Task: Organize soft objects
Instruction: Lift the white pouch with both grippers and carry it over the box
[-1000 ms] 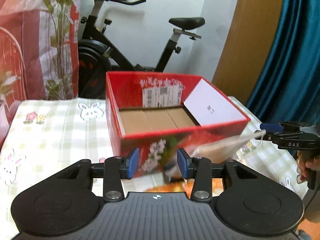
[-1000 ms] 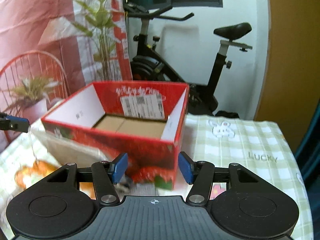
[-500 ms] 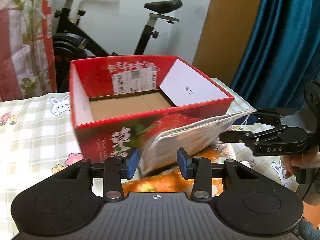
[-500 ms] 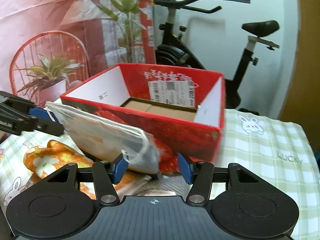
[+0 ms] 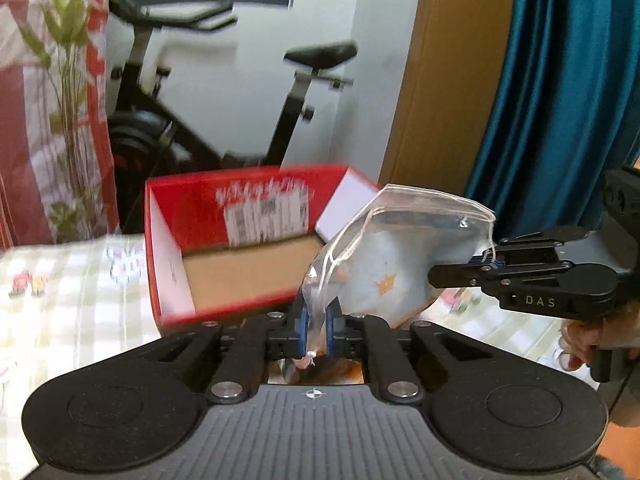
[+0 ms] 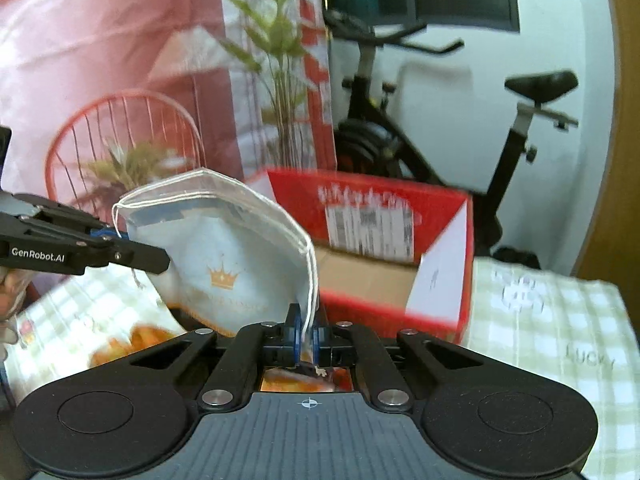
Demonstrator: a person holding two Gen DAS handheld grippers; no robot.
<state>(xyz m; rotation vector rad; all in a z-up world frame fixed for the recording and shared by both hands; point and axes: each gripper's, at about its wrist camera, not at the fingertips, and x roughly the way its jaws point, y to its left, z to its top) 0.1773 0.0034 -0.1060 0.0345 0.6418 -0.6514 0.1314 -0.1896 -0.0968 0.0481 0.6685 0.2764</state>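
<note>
A clear plastic bag (image 5: pixel 394 258) with a light cloth bearing a gold crown hangs in the air between both grippers, in front of an open red cardboard box (image 5: pixel 240 248). My left gripper (image 5: pixel 316 326) is shut on the bag's lower left corner. My right gripper (image 6: pixel 306 336) is shut on the opposite corner of the bag (image 6: pixel 224 256). Each gripper shows in the other's view, the right one (image 5: pixel 486 262) at the bag's upper right, the left one (image 6: pixel 114 240) at its left. The box (image 6: pixel 400 256) holds only its cardboard floor.
An orange flowered soft item (image 6: pixel 136 340) lies on the checked tablecloth (image 6: pixel 552 320) under the bag. An exercise bike (image 5: pixel 224 120) stands behind the table, with a plant (image 6: pixel 280 80), a red wire chair (image 6: pixel 120 140), a wooden panel and a teal curtain (image 5: pixel 560 100) around.
Both grippers closed on the bag's corners and lifted it off the table. It now hangs higher, level with the box's rim.
</note>
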